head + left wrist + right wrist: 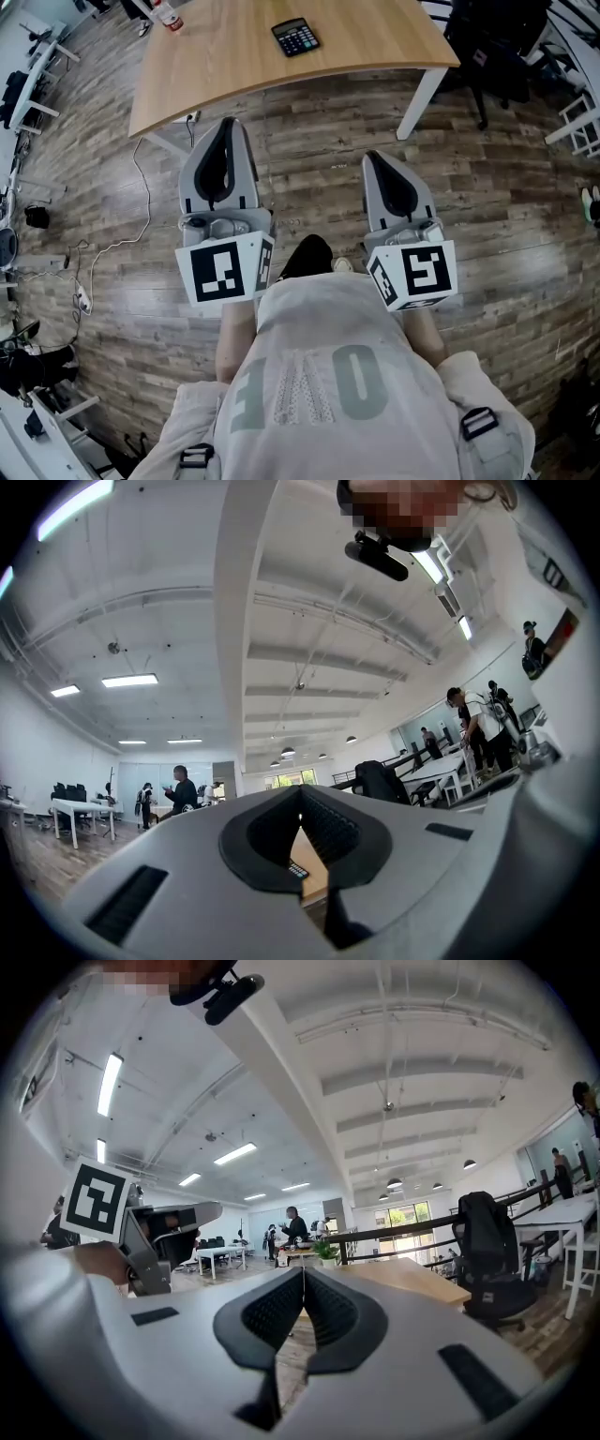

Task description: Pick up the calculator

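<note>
A black calculator [295, 37] lies on the light wooden table [225, 66] at the top of the head view, near the table's far side. In the left gripper view a sliver of the calculator [298, 870] shows through the gap behind the jaw tips. My left gripper [225, 126] is shut and empty, held over the floor just short of the table's near edge. My right gripper [372, 157] is also shut with nothing in it, a little further back and to the right. The tips of the left gripper [300, 793] and the right gripper [304, 1272] meet in their own views.
A bottle [170, 18] stands at the table's far left. A white table leg [421, 101] comes down at the right, and a black office chair [497, 47] stands beyond it. A white cable [142, 192] and a power strip [82, 299] lie on the wooden floor at the left.
</note>
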Demonstrator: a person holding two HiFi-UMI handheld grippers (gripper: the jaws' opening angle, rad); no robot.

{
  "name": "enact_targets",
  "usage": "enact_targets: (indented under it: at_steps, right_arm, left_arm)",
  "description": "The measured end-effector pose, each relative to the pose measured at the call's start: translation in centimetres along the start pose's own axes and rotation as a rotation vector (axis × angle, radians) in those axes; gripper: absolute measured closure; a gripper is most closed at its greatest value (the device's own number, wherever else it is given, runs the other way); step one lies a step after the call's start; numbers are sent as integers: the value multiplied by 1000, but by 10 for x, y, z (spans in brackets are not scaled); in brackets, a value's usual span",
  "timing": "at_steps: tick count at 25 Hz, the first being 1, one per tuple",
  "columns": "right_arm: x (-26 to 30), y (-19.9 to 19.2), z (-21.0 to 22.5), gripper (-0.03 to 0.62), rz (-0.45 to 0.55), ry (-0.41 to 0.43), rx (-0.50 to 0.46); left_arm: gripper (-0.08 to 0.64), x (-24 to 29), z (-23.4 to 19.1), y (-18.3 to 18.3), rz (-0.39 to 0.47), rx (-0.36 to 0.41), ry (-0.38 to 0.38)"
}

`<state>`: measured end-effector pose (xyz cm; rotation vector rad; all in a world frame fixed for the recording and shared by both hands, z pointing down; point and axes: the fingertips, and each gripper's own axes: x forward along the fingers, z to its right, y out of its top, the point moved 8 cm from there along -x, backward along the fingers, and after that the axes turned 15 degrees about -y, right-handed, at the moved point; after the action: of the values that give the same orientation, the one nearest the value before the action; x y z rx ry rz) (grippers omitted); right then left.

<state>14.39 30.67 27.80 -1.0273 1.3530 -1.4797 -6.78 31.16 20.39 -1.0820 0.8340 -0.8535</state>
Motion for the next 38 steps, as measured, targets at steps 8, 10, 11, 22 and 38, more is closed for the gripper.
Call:
enact_targets:
  at_steps: [8, 10, 11, 22, 38]
  right_arm:
    - [32, 5, 9, 574, 16, 2, -66]
    - [43, 6, 11, 574, 24, -10, -75]
    - [49, 5, 12, 574, 25, -17, -76]
    - [145, 4, 1, 572, 26, -50, -83]
    - [353, 24, -24, 573, -56, -137, -125]
  left_arm:
    - [551, 32, -14, -21, 39, -34, 6]
    - [551, 45, -21, -28, 50, -43, 3]
    - [551, 50, -25, -31, 54, -47, 1]
    - [551, 112, -93, -72, 54, -93, -9]
    - [551, 262, -260, -131, 54, -163, -68]
